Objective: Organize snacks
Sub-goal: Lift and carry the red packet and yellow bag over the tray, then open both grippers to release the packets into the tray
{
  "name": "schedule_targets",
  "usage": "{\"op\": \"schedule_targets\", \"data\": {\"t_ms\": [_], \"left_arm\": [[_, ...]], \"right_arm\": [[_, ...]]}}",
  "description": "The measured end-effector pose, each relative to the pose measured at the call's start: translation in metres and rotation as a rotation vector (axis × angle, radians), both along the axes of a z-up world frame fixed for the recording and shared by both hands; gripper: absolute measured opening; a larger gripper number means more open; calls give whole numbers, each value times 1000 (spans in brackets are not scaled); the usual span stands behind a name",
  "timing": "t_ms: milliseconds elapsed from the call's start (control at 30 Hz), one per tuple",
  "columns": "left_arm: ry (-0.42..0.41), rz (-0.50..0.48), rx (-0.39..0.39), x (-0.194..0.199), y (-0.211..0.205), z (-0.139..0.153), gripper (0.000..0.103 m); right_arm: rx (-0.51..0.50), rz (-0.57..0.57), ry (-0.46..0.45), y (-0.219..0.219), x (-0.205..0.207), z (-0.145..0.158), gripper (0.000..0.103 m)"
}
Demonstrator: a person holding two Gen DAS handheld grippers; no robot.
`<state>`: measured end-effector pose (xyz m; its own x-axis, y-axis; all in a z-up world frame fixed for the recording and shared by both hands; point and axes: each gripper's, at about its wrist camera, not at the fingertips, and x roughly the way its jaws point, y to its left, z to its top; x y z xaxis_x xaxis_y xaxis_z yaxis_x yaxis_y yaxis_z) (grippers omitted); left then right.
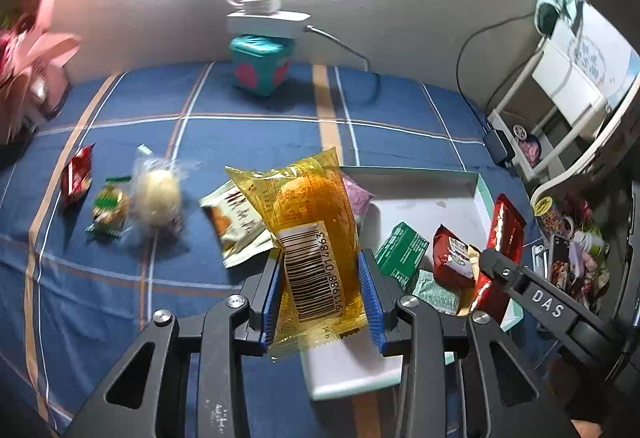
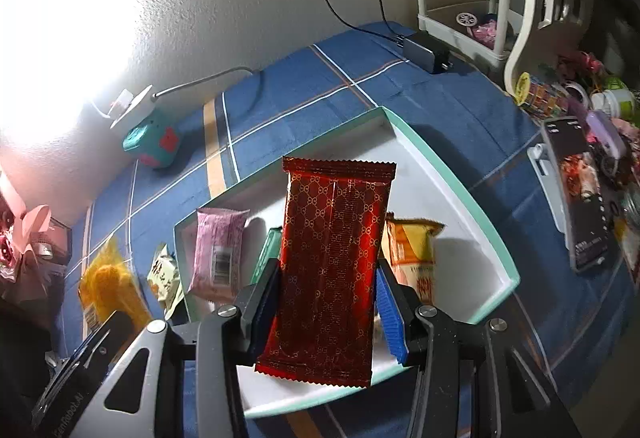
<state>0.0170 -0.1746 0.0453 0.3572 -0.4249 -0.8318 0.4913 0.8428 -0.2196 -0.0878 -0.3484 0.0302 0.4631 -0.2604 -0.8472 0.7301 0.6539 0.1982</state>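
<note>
Left gripper (image 1: 320, 294) clamps yellow translucent bun packet (image 1: 312, 222), right gripper (image 2: 326, 302) clamps glossy red patterned wrapper (image 2: 332, 270) over white teal-rimmed box (image 2: 452, 174); slick film could slip, dropping either outside.

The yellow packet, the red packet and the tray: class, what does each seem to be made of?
Yellow packet: clear tinted plastic film; contents show through.
Red packet: glossy film, perhaps foil-lined; opaque, shiny, serrated ends.
Tray: probably matt cardboard; thin, stiff white walls, teal outside.
</note>
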Motion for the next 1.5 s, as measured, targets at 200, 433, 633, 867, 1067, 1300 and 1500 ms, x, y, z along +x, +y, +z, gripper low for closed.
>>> {"op": "schedule_targets", "data": {"t_ms": [200,433,633,867,1067,1300,1500], "left_arm": [[3,-41,11,4,-26,-18,38],[-19,-68,-1,8,-43,-25,38],[-39,-88,-12,10,-56,-28,38],[-49,-105,-10,11,-68,-33,38],[-48,-117,-3,12,-74,-38,38],[-34,-111,3,16,-76,-45,38],[-19,-105,7,20,-77,-49,39]], "right_arm": [[-20,-9,-1,-18,7,-9,49],[-46,-16,-17,-32,12,-8,49],[-65,-7,-33,-37,18,-6,49],[-67,16,-41,-39,30,-9,49],[-57,31,-42,-38,39,-12,49],[-48,64,-36,-31,50,-18,49],[-34,80,-21,-25,56,-24,50]]}}
